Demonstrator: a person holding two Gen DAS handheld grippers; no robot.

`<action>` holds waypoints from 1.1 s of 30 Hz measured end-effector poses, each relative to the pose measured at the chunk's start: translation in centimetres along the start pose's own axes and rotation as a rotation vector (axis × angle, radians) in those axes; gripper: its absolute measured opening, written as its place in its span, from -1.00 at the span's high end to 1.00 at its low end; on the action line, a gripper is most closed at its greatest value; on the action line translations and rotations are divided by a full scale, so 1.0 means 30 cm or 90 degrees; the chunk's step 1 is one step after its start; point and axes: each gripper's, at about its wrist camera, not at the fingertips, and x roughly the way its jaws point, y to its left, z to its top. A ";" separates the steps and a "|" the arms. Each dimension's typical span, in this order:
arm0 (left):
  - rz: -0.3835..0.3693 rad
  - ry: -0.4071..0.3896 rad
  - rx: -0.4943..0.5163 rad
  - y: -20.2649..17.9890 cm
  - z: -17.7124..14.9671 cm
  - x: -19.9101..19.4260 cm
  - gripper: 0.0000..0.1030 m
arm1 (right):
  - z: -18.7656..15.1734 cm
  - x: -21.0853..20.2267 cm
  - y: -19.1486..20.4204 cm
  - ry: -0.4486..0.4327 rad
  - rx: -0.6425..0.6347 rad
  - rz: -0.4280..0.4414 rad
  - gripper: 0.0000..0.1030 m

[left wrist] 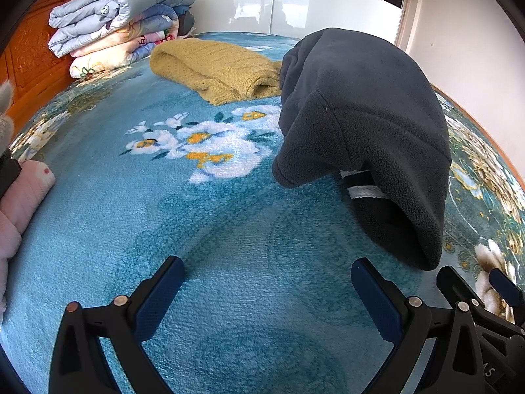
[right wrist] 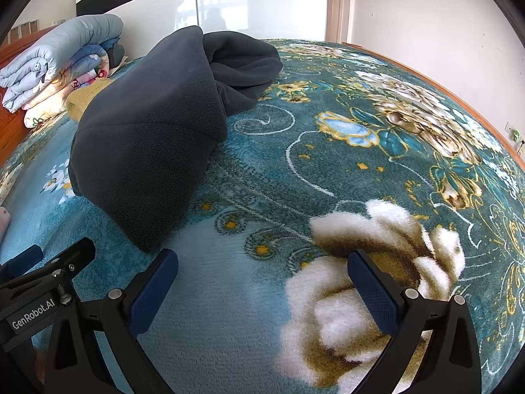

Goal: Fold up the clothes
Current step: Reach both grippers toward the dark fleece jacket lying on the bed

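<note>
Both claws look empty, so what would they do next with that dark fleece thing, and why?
Probably reach forward and pinch the near edge of the dark fleece garment. It lies crumpled on the bed blanket, and the left gripper and right gripper are both open, holding nothing.

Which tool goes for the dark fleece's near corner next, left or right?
Probably right. The fleece ends just ahead of the right tool, beside its left finger. The left tool is open too, but it faces bare blanket, fleece off to its right.
</note>
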 end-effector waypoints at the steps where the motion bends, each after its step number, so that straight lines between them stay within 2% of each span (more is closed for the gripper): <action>1: 0.000 0.000 0.000 0.000 -0.003 0.002 -1.00 | 0.000 0.000 -0.001 0.000 0.000 0.000 -1.00; 10: -0.007 0.006 -0.001 0.002 -0.023 0.009 -1.00 | -0.001 -0.005 -0.004 -0.003 0.001 0.001 -1.00; 16: 0.017 -0.031 -0.020 0.055 -0.008 -0.038 -1.00 | -0.003 -0.018 0.000 -0.015 -0.003 -0.007 -1.00; 27: 0.073 -0.100 -0.060 0.180 0.029 -0.120 -1.00 | 0.066 -0.035 0.229 -0.085 -0.182 0.010 -1.00; 31: 0.088 -0.071 -0.097 0.262 0.048 -0.099 -1.00 | 0.092 -0.041 0.316 -0.110 -0.250 0.017 -1.00; 33: 0.089 -0.061 -0.115 0.295 0.048 -0.098 -1.00 | 0.105 -0.018 0.368 -0.122 -0.291 -0.018 -0.99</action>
